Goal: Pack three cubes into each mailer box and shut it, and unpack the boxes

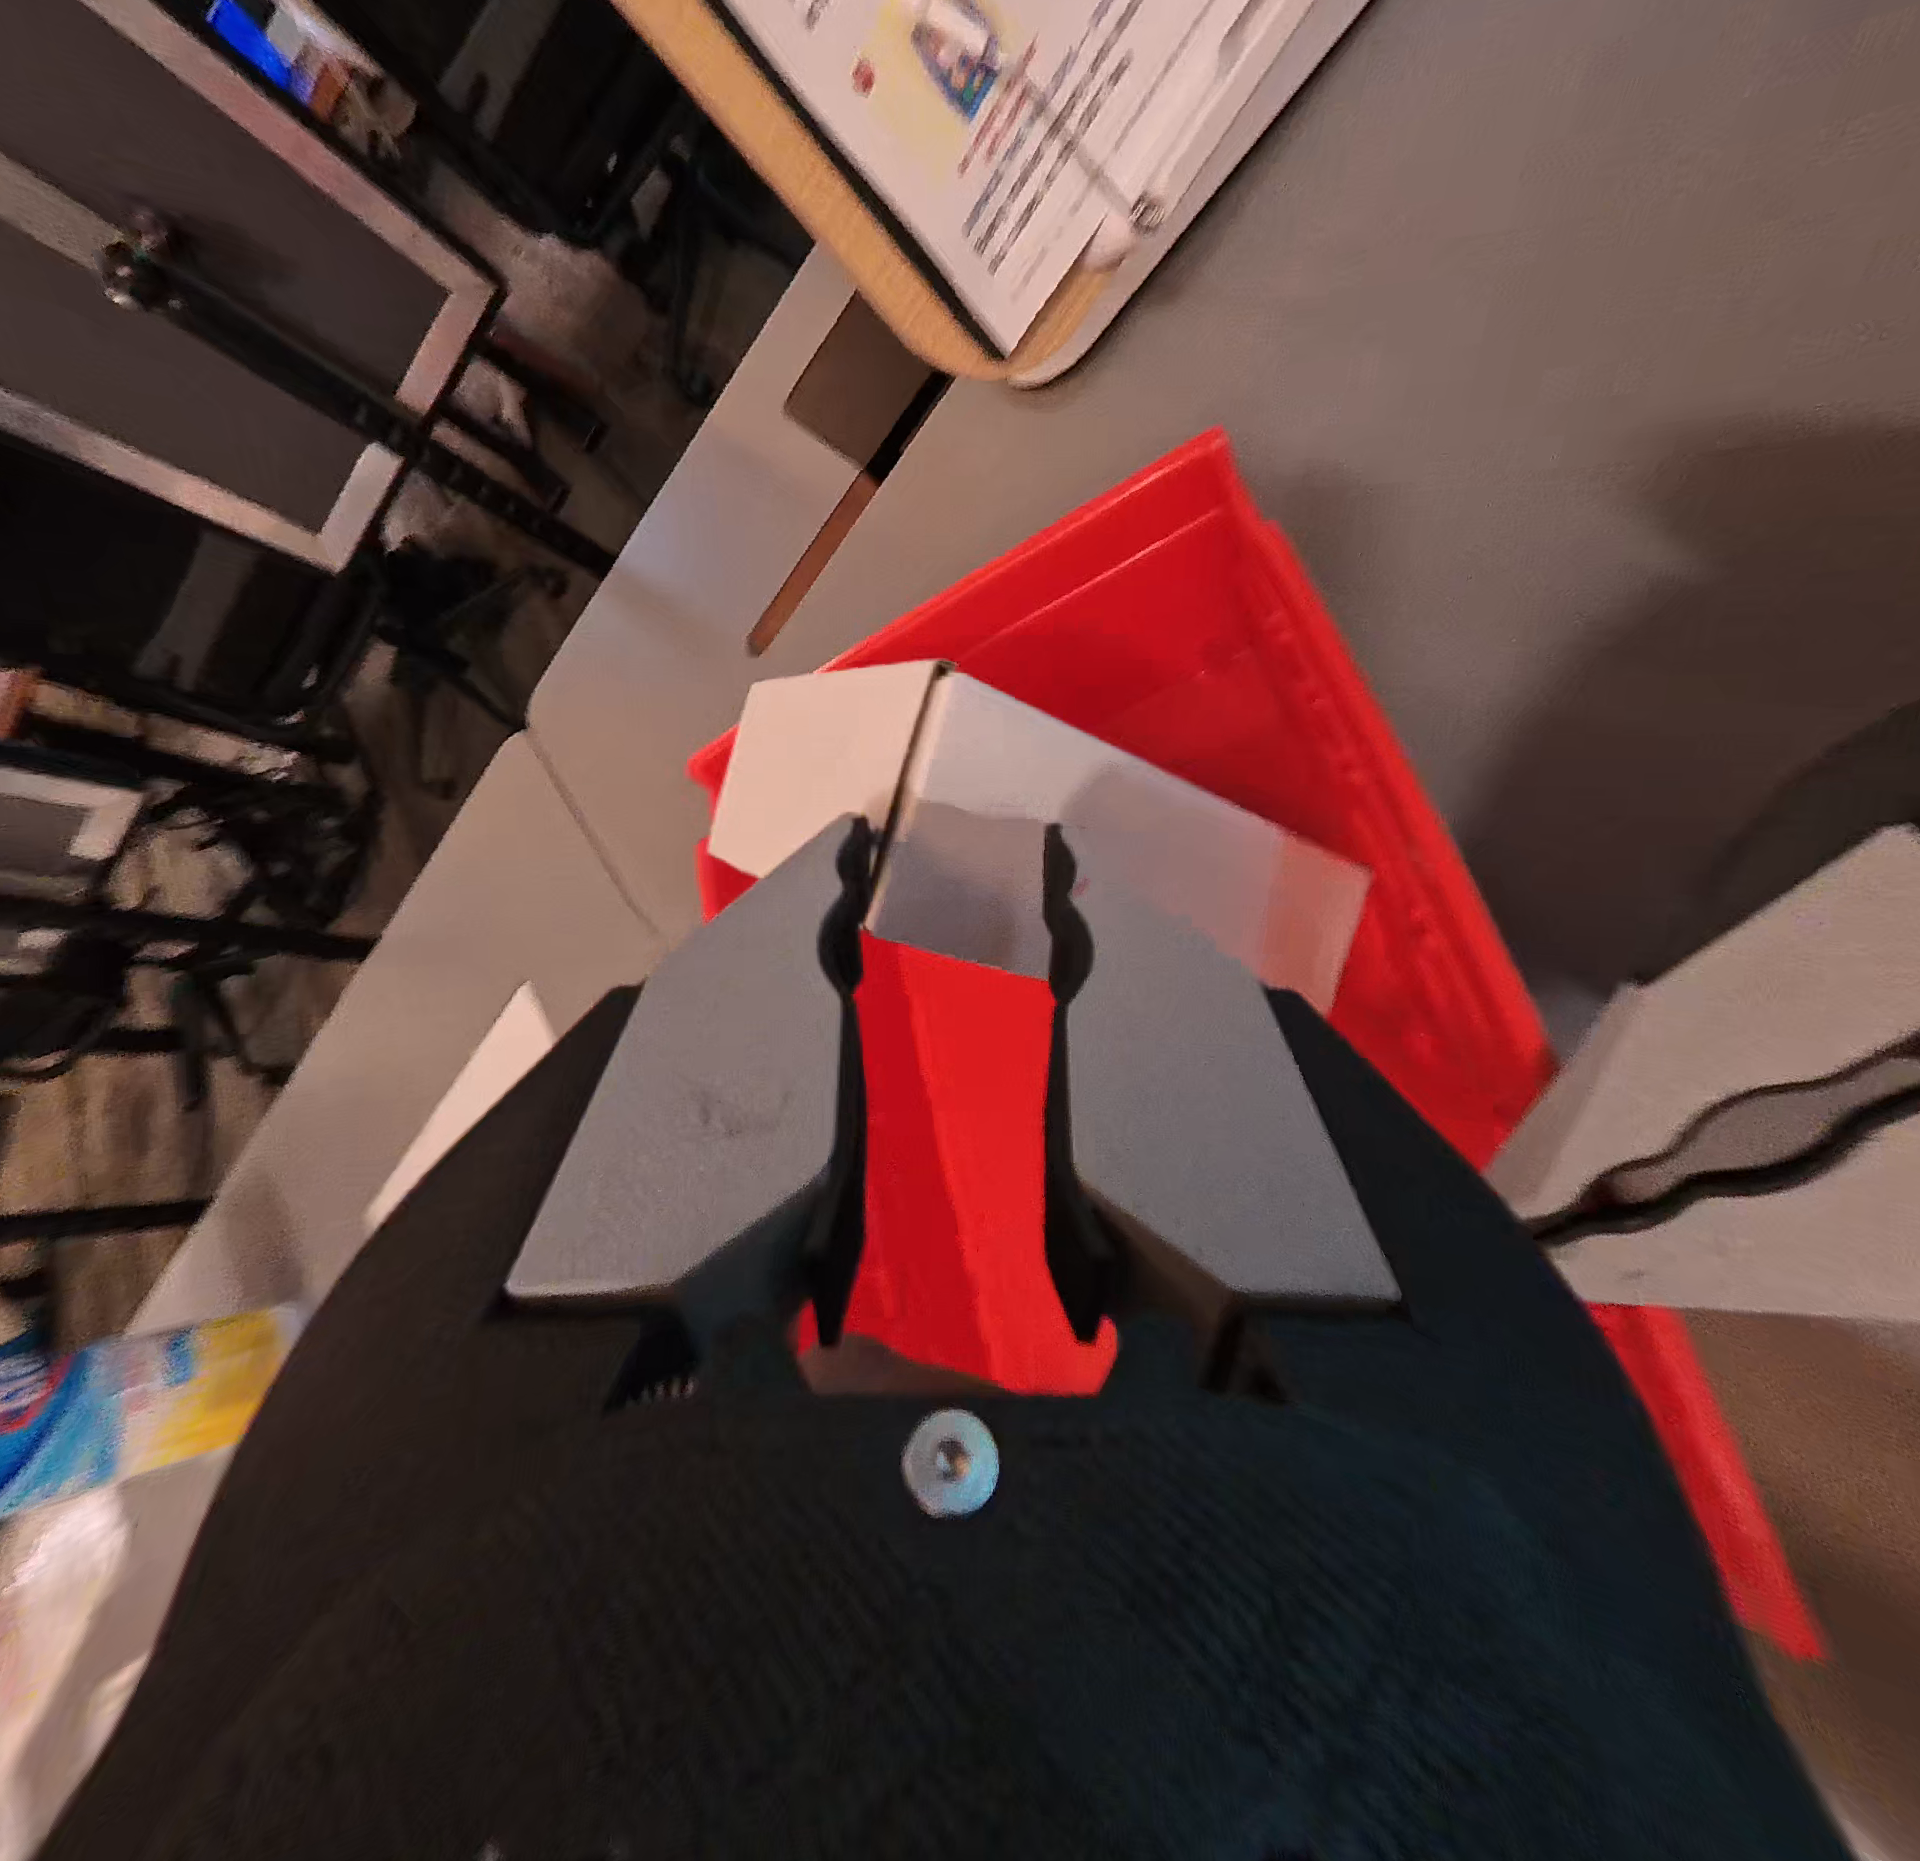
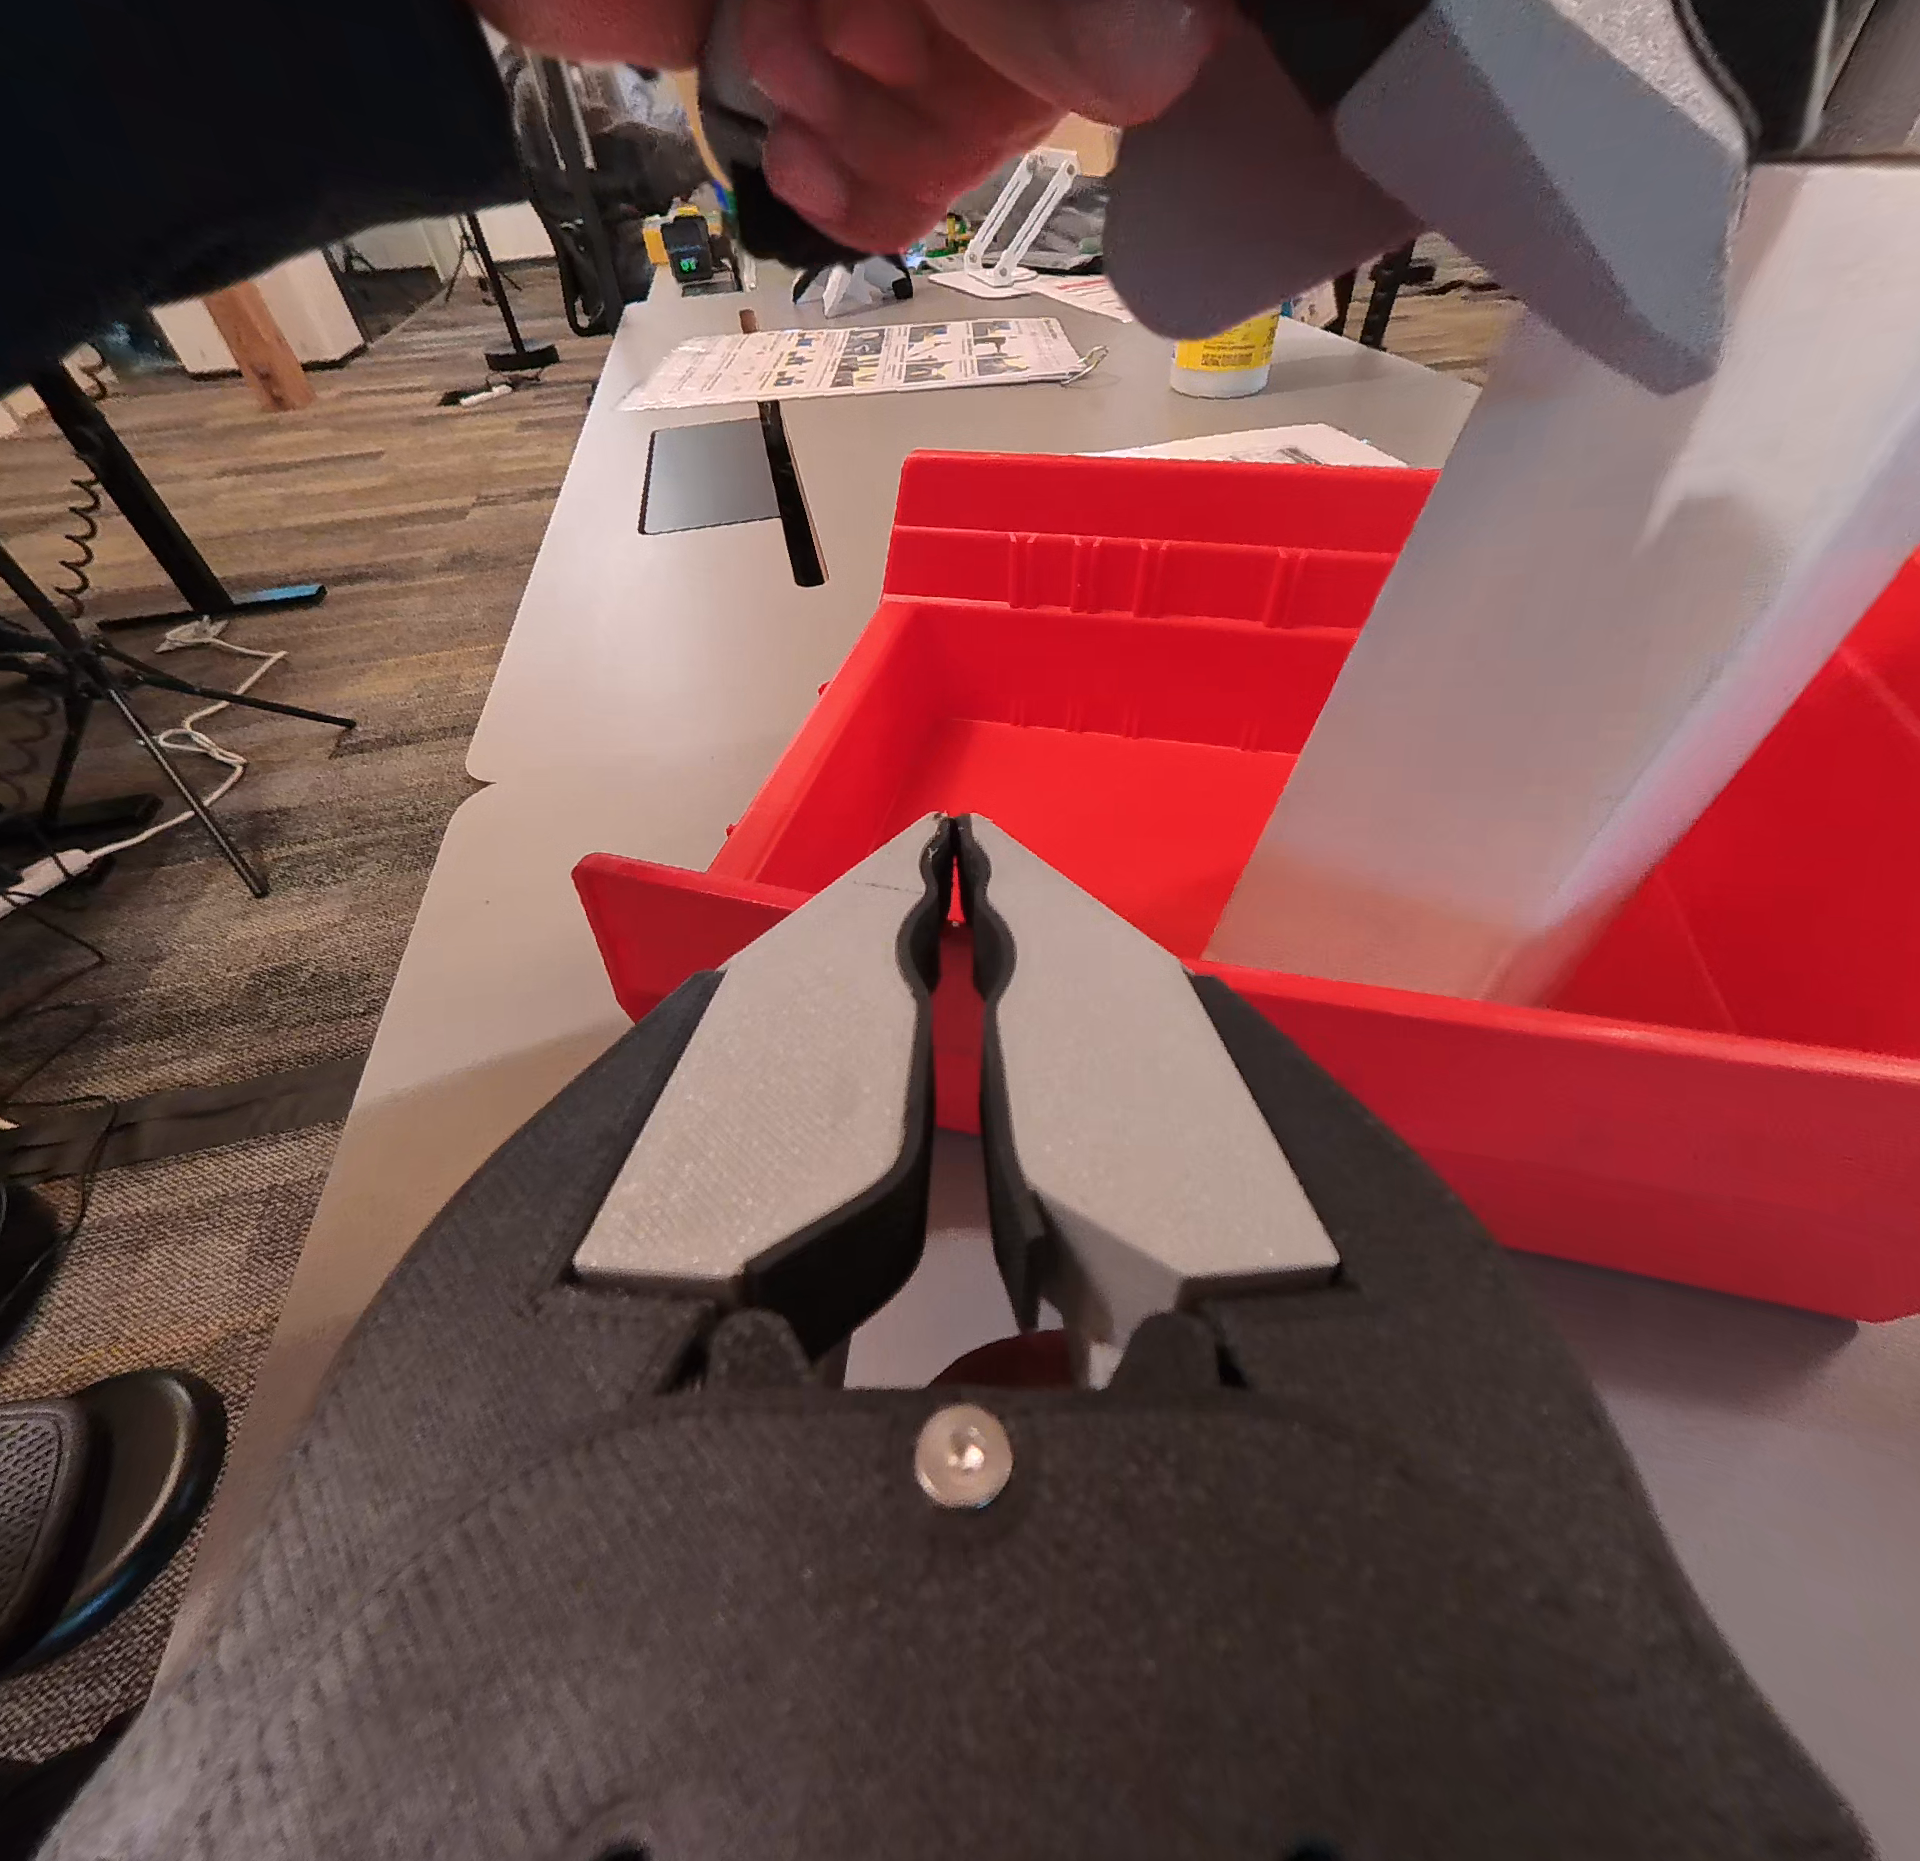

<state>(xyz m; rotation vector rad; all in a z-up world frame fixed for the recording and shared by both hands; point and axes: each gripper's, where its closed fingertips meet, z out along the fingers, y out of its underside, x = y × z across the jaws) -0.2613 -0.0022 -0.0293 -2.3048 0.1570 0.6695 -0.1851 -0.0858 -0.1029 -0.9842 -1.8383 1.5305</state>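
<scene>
Grey table (image 2: 665,668) carries everything, with a large red bin (image 2: 1091,731) near its front edge, open side up and showing no cubes in the part visible. Over the bin hangs a white mailer box (image 1: 977,762), held up in the air and tilted, probably so it can be lowered into the bin or tipped out; which one cannot be told. The left gripper (image 1: 951,876) has its fingers partly closed on one edge of the box, near a corner where two panels meet, and that grip carries the box. The right gripper (image 2: 951,845) has its fingers pressed together on nothing, waiting just in front of the bin's near wall. Only the right wrist view shows the bin's bare floor, the box's long side (image 2: 1621,585) reaching down into the bin, and the person's hand (image 2: 914,76) on the left gripper. Only the left wrist view shows exactly where the fingers grip.
</scene>
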